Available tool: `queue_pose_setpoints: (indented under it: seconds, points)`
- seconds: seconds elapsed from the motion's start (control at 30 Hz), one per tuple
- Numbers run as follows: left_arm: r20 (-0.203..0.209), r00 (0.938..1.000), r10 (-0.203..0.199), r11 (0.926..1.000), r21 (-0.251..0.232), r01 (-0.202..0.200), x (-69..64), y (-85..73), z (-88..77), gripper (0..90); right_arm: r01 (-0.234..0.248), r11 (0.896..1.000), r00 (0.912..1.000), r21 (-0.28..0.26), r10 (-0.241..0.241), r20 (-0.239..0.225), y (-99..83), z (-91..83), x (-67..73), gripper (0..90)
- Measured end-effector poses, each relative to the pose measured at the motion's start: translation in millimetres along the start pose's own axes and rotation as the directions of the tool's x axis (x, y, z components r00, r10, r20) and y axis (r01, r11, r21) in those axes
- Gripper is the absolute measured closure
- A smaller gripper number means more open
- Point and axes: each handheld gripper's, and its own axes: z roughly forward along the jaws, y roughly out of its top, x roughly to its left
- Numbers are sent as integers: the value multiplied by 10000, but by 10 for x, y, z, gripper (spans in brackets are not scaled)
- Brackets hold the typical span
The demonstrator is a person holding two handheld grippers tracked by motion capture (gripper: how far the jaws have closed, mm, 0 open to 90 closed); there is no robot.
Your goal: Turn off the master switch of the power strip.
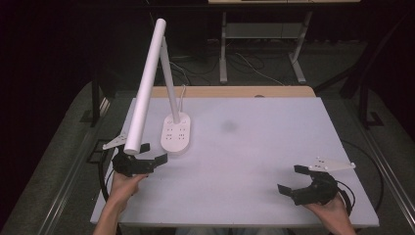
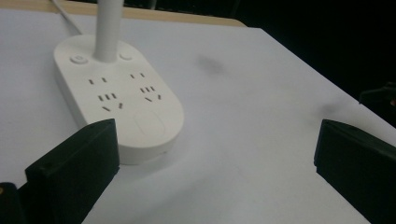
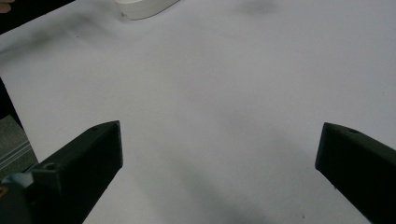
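A white desk lamp stands on the left part of the white table (image 1: 254, 147). Its oval base (image 1: 176, 133) carries socket slots and two round buttons, and its long tube head (image 1: 147, 83) slants forward over my left gripper (image 1: 152, 152). That gripper is open, just to the front left of the base, with nothing between its jaws. In the left gripper view the base (image 2: 121, 100) lies close ahead of the left jaw. My right gripper (image 1: 293, 178) rests open at the table's front right, holding nothing; the right gripper view catches the base's edge (image 3: 144, 7) far off.
The lamp's white cord (image 1: 182, 93) runs off the back edge over a wooden strip (image 1: 235, 91). A faint dark smudge (image 1: 228, 126) marks the table's middle. Beyond the table are desk legs (image 1: 223, 49) and cables on the floor.
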Motion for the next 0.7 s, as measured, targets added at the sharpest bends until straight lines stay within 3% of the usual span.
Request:
queue_pose_setpoints:
  seconds: [0.37,0.5,0.7]
  points:
    - [636,9950,773,9955,500,-806,-253,-156,103,0,-26,10000,10000,34,26,13,-6,-2,-2,0]
    - [626,9891,1335,9862,900,-1388,-338,-246,182,0,-32,10000,10000,65,32,-12,-9,-2,-6,0]
    - [895,9812,1710,9740,1348,-1821,-412,-339,265,0,-92,9999,10000,83,93,-27,-10,-5,-7,0]
